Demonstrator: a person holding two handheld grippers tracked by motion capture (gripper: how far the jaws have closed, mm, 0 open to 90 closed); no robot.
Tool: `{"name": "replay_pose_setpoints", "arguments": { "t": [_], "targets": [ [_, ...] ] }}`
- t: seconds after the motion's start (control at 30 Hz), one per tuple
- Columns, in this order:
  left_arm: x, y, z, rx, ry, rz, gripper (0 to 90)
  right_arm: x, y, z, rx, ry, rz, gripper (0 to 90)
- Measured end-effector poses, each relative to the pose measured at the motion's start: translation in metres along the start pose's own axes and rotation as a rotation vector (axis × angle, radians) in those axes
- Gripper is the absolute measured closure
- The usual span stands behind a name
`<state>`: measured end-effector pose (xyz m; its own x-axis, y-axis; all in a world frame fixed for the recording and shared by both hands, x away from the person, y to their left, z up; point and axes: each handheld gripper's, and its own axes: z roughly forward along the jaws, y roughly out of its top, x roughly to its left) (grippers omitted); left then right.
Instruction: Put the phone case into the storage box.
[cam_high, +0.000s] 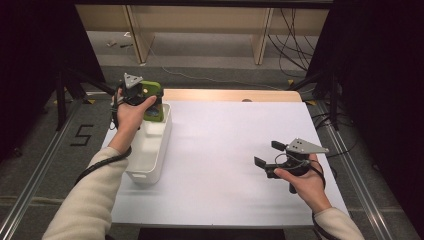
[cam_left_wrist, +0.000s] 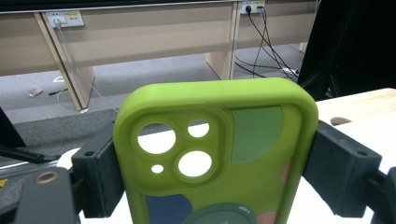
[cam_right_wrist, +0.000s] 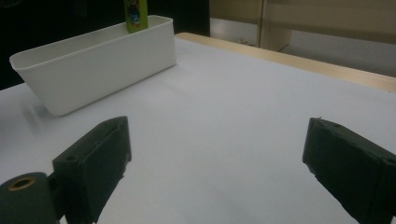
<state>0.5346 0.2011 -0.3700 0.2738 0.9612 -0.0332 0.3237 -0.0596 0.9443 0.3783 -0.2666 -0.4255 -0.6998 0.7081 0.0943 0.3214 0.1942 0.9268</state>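
A lime-green phone case (cam_high: 155, 111) with camera cut-outs and coloured shapes stands upright above the far end of a white bin (cam_high: 150, 150). My left gripper (cam_high: 150, 101) is shut on it. In the left gripper view the two black pads press on the side edges of the case (cam_left_wrist: 261, 140), and the left gripper (cam_left_wrist: 219, 175) is level. My right gripper (cam_high: 268, 153) hovers low over the white table at the right, open with nothing between its fingers. The right gripper view looks past the right gripper (cam_right_wrist: 224, 163) to the bin (cam_right_wrist: 93, 60), with the case (cam_right_wrist: 135, 14) showing above its rim.
The long white bin lies along the left edge of the white table sheet (cam_high: 225, 140). A strip of bare wood (cam_high: 230, 95) runs along the far edge. Beyond the table are a grey floor, wooden desk legs and loose cables.
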Motion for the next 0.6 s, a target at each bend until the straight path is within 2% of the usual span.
{"name": "replay_pose_setpoints", "arguments": {
  "t": [0.6],
  "targets": [
    [-0.0047,0.0007,0.0077,0.011,-0.004,0.005,16.1,-0.0004,0.0,0.0,-0.003,0.001,0.001,8.9]
  ]
}}
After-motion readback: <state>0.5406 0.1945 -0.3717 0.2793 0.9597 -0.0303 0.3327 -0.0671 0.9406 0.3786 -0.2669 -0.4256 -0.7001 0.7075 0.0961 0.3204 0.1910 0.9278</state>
